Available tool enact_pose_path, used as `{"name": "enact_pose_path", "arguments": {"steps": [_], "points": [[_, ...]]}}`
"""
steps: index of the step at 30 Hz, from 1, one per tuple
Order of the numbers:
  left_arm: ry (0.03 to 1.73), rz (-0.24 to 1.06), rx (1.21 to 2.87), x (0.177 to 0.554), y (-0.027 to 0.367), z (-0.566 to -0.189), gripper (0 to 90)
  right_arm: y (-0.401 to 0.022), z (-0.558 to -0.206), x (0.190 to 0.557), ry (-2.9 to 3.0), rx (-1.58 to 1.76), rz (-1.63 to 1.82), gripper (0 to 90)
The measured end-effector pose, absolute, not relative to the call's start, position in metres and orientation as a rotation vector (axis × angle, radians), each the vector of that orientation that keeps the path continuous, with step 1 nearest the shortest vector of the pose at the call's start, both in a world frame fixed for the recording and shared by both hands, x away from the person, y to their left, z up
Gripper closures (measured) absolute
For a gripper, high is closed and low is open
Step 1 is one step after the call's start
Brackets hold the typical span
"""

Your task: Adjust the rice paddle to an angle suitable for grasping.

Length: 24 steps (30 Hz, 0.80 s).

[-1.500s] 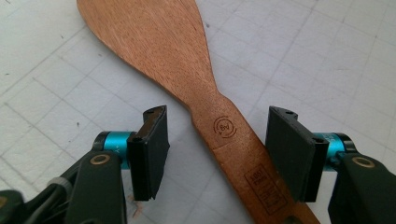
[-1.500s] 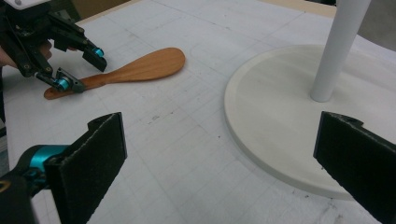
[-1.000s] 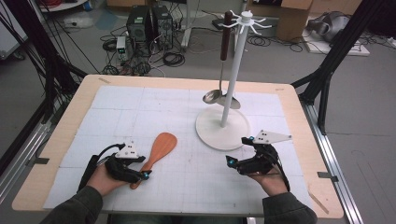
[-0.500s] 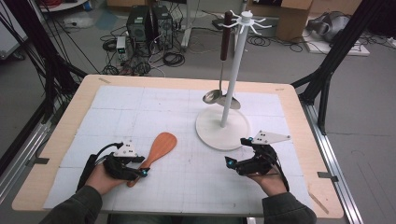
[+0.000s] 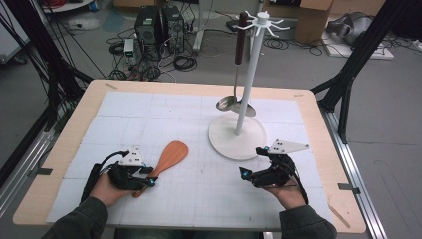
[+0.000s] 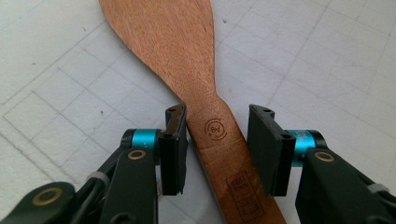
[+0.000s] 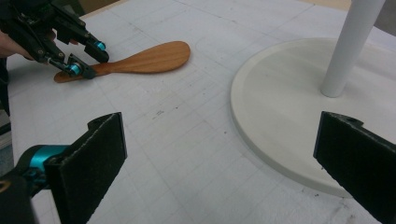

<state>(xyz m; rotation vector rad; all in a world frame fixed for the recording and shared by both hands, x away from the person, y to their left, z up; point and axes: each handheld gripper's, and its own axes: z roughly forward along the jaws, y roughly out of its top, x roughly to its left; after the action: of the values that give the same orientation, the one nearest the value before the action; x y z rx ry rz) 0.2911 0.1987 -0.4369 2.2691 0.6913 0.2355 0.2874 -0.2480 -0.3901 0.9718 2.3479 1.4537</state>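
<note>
**Operator:** My left claw (image 6: 217, 140) is down at the near left of the table (image 5: 69, 129), straddling the neck of the spatula (image 6: 187, 65). The jaws have just been closing. In the left gripper view one pad sits against the wood's edge, while the other stands just off it with a sliver of mat (image 6: 327, 70) showing between. So it is not pinched yet; I'd call the claw still spread around the handle.

**Observer:** Which way does the spatula lie?

**Operator:** Flat on the mat. Its long axis runs on a diagonal: handle end towards me and to the left, blade pointing away and to the right, towards the stand (image 5: 238, 137). A round stamp on the neck sits right between my jaws.

**Observer:** And your other hand?

**Operator:** The right claw (image 7: 219, 158) is spread wide, with nothing between the pads. It hovers at the near right, just beside the stand's round base. In the right gripper view I can see across to the left claw over the handle.

**Observer:** Anything past that?

**Operator:** A ladle (image 5: 234, 102) hangs from the stand, bowl low by the pole.

**Observer:** What differs from a second ago?

**Operator:** Only the left jaws, which are narrower. The spatula lies on the same diagonal, and both hands sit where they were.
</note>
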Motion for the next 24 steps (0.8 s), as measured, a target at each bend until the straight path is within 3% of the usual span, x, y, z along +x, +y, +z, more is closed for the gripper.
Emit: {"name": "enact_pose_path", "arguments": {"steps": [24], "points": [[0.657, 0.249, 2.270, 0.2893, 0.1985, -0.4349, 61.8, -0.2459, -0.3914, 0.2876, 2.363, 0.964, 1.441, 1.6]]}}
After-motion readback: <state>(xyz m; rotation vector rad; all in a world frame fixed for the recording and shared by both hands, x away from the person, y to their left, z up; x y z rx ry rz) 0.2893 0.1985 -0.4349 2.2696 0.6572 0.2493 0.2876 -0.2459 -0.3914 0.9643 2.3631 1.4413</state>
